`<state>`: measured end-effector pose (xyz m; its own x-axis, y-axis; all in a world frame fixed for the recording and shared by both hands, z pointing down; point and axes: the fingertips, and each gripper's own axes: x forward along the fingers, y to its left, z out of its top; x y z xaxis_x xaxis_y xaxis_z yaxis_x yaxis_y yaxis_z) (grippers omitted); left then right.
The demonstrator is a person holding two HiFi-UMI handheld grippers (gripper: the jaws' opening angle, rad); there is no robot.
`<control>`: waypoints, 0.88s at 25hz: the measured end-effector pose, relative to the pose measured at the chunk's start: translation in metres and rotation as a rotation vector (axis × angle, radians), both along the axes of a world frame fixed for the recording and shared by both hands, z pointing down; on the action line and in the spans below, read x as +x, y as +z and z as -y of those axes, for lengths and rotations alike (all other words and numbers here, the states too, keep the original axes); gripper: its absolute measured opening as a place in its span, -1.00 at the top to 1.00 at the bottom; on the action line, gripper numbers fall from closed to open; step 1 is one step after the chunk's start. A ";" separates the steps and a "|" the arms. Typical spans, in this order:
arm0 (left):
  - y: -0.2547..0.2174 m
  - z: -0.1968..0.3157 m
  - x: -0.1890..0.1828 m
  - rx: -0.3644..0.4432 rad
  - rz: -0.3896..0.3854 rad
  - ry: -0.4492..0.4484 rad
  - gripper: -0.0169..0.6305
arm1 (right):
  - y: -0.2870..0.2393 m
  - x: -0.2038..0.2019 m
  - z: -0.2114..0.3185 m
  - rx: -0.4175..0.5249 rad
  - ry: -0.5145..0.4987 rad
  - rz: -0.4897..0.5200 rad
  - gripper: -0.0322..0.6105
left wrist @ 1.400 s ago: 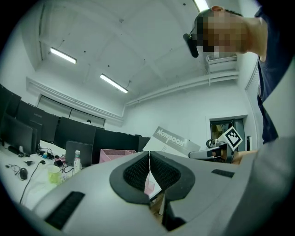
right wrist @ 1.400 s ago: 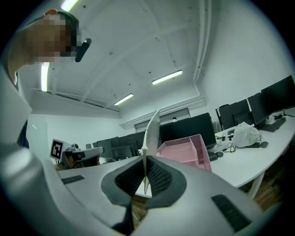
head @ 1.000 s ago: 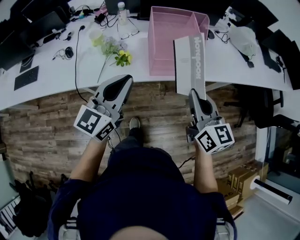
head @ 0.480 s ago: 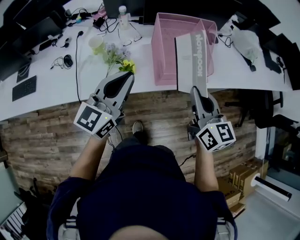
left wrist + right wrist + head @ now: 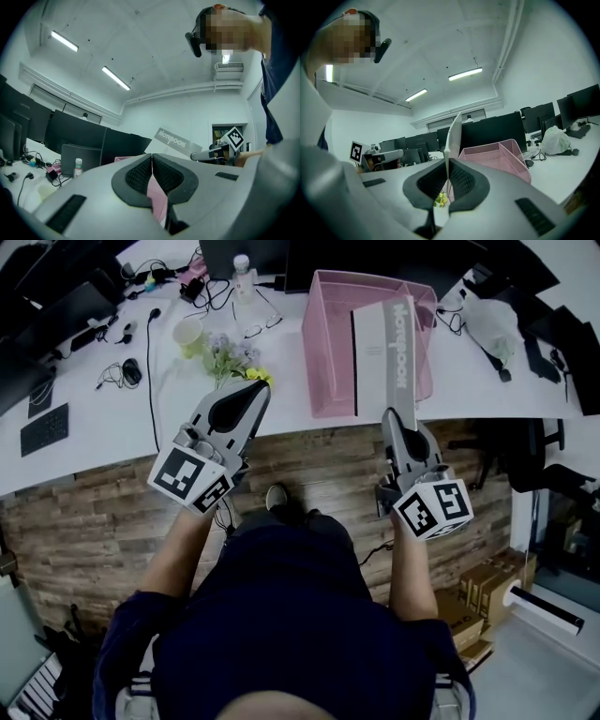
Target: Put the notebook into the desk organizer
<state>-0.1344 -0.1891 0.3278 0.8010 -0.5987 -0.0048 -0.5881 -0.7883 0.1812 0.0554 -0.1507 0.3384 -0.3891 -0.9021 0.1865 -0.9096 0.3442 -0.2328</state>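
My right gripper (image 5: 397,420) is shut on the near edge of a grey and white notebook (image 5: 384,357), which I hold in the air over the front of the pink mesh desk organizer (image 5: 328,343). Seen from the right gripper view, the notebook (image 5: 453,136) stands edge-on between the pads, with the organizer (image 5: 497,157) beyond it. My left gripper (image 5: 246,395) is shut and empty, hovering above the table's front edge near the flowers. From the left gripper view, its pads (image 5: 140,176) meet, and the notebook (image 5: 173,140) and right gripper (image 5: 213,153) show behind.
Flowers (image 5: 230,357), a cup (image 5: 189,331), a bottle (image 5: 243,266), cables and monitors sit on the white table (image 5: 112,418). A white bag (image 5: 492,315) lies at the right. Wood floor (image 5: 309,465) lies below the table edge.
Both grippers have moved forward toward the table. The notebook now reaches farther over the pink organizer. The left gripper has closed in on the flowers.
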 end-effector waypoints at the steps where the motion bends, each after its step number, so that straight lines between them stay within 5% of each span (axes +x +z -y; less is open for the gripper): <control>1: 0.000 0.002 0.001 0.000 -0.001 0.003 0.85 | 0.000 0.000 0.001 -0.001 0.002 -0.002 0.87; 22: -0.001 0.022 0.033 0.004 0.021 -0.014 0.85 | 0.011 0.032 0.028 -0.020 -0.014 0.013 0.87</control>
